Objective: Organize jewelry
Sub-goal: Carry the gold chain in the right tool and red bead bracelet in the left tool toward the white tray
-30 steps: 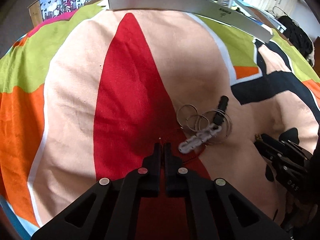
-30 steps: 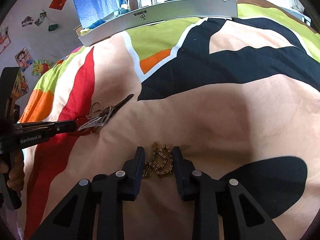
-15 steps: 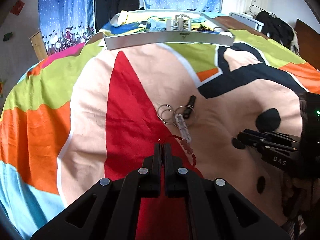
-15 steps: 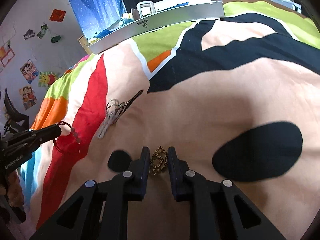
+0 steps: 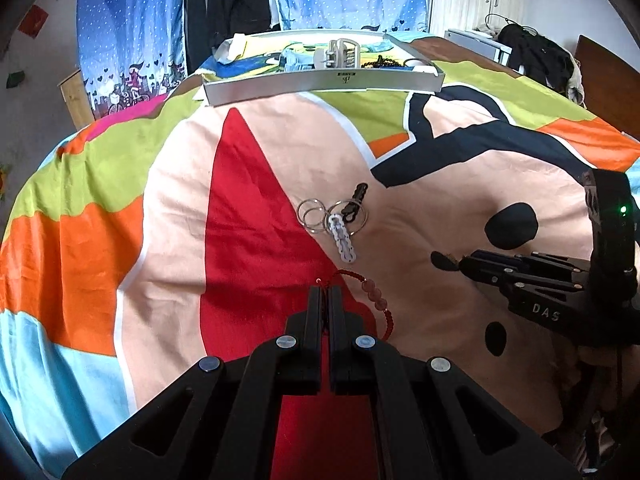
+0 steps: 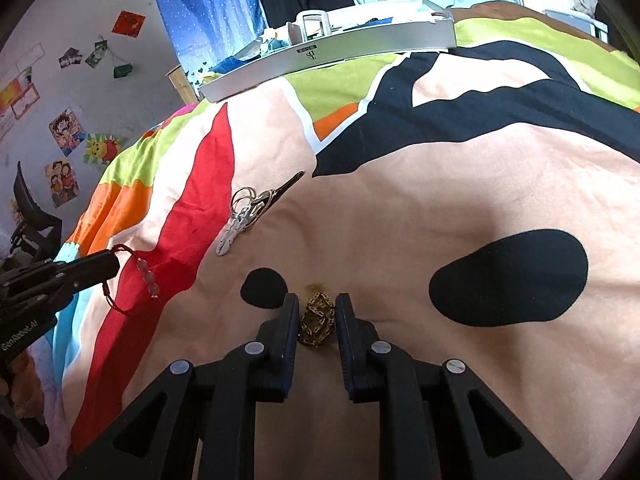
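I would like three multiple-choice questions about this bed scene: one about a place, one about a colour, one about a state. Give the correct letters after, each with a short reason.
1. Where does the silver tray stand?
A. at the far edge of the bedspread
B. beside the key rings
C. under the right gripper

2. What colour is the cord of the beaded bracelet?
A. green
B. red
C. white

3. What is the state of the right gripper?
A. wide open over bare cloth
B. shut on the key rings
C. shut on the gold chain

Answers:
1 A: it stands far beyond the key rings.
2 B: a red loop hangs from the shut left gripper.
3 C: the chain sits bunched between both fingers.
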### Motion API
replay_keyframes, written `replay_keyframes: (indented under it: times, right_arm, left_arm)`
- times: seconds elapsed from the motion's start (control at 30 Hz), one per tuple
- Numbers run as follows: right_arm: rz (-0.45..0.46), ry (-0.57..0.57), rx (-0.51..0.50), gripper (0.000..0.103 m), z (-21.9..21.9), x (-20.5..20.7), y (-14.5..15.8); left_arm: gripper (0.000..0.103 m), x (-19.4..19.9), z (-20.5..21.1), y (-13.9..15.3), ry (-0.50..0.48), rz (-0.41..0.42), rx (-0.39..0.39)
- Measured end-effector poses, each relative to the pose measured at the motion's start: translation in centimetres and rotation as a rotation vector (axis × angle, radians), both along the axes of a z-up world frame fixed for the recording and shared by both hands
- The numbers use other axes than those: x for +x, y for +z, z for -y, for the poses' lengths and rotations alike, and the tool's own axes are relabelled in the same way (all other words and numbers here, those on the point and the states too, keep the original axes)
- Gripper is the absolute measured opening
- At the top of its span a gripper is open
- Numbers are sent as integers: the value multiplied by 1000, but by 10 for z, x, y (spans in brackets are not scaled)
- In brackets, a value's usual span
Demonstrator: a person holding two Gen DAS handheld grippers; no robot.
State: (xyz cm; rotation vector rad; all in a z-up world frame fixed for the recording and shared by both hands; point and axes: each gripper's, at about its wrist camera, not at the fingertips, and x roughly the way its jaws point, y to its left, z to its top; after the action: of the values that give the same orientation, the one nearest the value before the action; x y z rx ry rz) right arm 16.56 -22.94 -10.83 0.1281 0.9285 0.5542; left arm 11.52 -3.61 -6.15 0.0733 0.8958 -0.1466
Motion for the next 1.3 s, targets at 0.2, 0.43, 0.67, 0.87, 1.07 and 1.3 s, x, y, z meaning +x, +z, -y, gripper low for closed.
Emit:
replay_keyframes:
  times: [0.2, 0.43, 0.67, 0.87, 1.07, 1.3]
  right_arm:
    - [19, -9, -12, 46, 5, -4, 2]
    - [11, 12, -52, 48, 0, -4, -4]
    - [-35, 28, -41, 48, -3, 7, -14]
    - [-35, 50, -41, 18, -9, 4, -14]
    - [4, 44, -61, 17, -12, -13, -6]
    - [66, 58, -45, 17, -15, -30, 11]
  left_arm:
    - [1, -2, -3, -8, 12, -12, -16]
    - [1, -1, -11, -24, 34, -50, -67]
    - [0, -1, -15, -28, 36, -64, -106]
    - [0, -2, -16, -27, 38, -63, -123]
    - [0, -9, -11, -21, 19, -40, -122]
    - [0, -17, -3, -10, -7, -7, -117]
